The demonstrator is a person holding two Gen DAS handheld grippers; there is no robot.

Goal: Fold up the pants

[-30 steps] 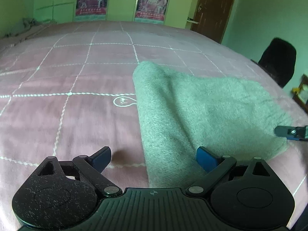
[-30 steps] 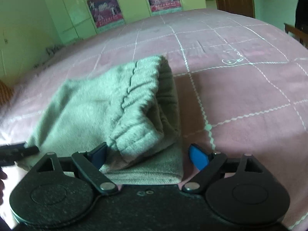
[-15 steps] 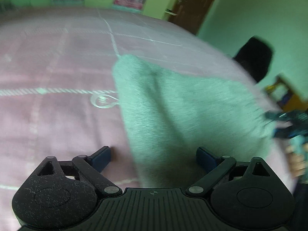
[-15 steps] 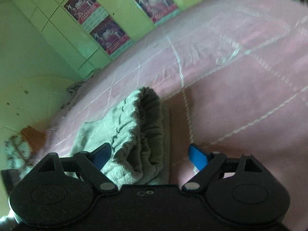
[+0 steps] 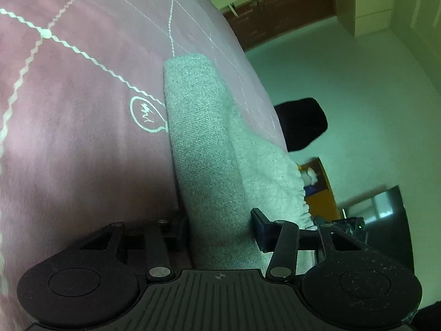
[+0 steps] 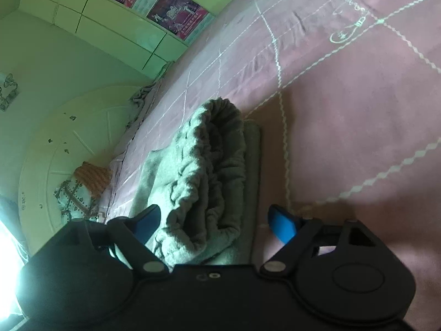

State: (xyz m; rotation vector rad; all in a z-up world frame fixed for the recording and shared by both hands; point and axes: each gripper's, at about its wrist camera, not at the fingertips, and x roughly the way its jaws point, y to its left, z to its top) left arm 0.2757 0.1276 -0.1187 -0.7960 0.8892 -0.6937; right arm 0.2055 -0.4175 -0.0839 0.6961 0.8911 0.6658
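The grey knit pants (image 5: pixel 204 149) lie folded on the pink bedspread (image 5: pixel 69 127). In the left wrist view my left gripper (image 5: pixel 219 230) is tilted on its side, its jaws partly closed around the near folded edge of the pants. In the right wrist view the gathered waistband (image 6: pixel 209 176) sits on top of the folded pants, between the fingers of my right gripper (image 6: pixel 213 222), which is open and straddles the waistband end without pinching it.
The pink bedspread (image 6: pixel 358 110) has white grid lines and runs far to one side. A black chair (image 5: pixel 300 124) and an orange stand (image 5: pixel 319 190) are beyond the bed edge. Green cupboards with posters (image 6: pixel 154 5) line the wall; pillows (image 6: pixel 82 182) lie nearby.
Both grippers have rolled sideways and moved in over the pants. The left jaws have narrowed onto the folded edge. The right gripper has stayed open over the waistband.
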